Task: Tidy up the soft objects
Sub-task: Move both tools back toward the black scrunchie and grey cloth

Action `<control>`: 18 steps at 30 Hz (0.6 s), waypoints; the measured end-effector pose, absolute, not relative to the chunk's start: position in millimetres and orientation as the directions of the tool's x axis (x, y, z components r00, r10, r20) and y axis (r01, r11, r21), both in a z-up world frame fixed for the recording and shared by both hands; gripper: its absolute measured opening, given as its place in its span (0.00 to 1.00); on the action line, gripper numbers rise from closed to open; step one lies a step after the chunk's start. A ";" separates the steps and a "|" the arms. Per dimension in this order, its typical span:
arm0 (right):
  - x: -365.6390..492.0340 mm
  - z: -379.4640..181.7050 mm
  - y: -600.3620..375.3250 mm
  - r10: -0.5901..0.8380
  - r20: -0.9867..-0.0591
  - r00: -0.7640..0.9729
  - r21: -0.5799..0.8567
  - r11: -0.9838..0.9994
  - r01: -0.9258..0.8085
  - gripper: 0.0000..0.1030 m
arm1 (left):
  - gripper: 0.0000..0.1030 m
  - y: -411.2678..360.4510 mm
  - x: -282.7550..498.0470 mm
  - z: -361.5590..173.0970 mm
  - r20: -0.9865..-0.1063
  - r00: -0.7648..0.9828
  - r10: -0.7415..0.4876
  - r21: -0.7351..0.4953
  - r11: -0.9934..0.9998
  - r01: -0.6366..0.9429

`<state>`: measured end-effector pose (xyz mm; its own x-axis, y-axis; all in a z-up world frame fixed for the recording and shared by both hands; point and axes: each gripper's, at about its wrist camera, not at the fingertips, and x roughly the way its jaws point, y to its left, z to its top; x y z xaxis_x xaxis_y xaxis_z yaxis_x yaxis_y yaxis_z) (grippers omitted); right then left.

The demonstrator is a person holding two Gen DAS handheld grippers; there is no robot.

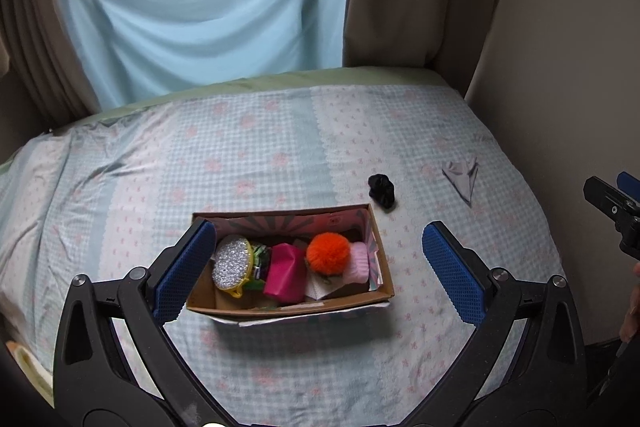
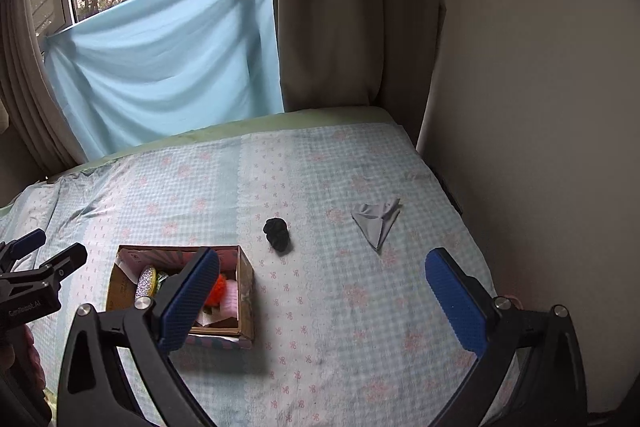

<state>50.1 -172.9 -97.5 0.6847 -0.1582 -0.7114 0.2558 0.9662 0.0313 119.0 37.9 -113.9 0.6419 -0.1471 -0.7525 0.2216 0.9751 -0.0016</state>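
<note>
Left tongs [image 1: 318, 267]: blue-padded fingers spread wide, nothing between the pads, hovering above the open brown cardboard box [image 1: 384, 259] on the bed. In the left wrist view the left finger pad overlaps the box's left end wall; the right pad stands clear of the box on its right. Box contents, left to right: round silver glitter pouch with yellow rim [image 1: 232, 263], something green beside it, partly hidden, magenta fabric pouch [image 1: 285, 277], orange fluffy pompom [image 1: 329, 253], pale pink knitted piece [image 1: 359, 263] against the right wall. Right tongs [image 2: 322, 301]: also spread wide, empty, held over bare bedsheet to the right of the box; its left finger pad covers part of the box interior in the right wrist view. Loose soft items lie on the light blue checked bedsheet with pink bows [image 2: 340, 307]: a small black scrunchie-like bundle [image 2: 277, 234] just beyond the box's far right corner, ahead of the right tongs and left of its centre line; a grey folded cloth, triangular [image 2: 376, 221], further right, well apart from the box, ahead between the right tongs' pads. Nothing lies between tongs and either item. Behind the bed: a light blue draped sheet [image 2: 160, 79] across the window, beige curtains [image 2: 332, 7], a plain wall [image 2: 540, 107] at right.
</note>
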 end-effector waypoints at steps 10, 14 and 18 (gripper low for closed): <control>87.8 -144.1 -274.0 -0.053 -0.731 0.680 0.019 0.995 0.098 1.00 | 1.00 -77.8 148.8 -166.6 -0.759 0.647 -0.068 0.002 0.994 0.107; 109.2 -173.1 -302.6 -0.030 -0.747 0.664 0.016 0.998 0.064 1.00 | 1.00 -116.2 168.7 -200.2 -0.773 0.632 -0.053 0.024 0.993 0.113; 129.3 -206.4 -323.8 -0.016 -0.751 0.660 0.026 0.998 0.054 1.00 | 1.00 -148.3 188.5 -238.4 -0.777 0.628 -0.043 0.052 0.990 0.132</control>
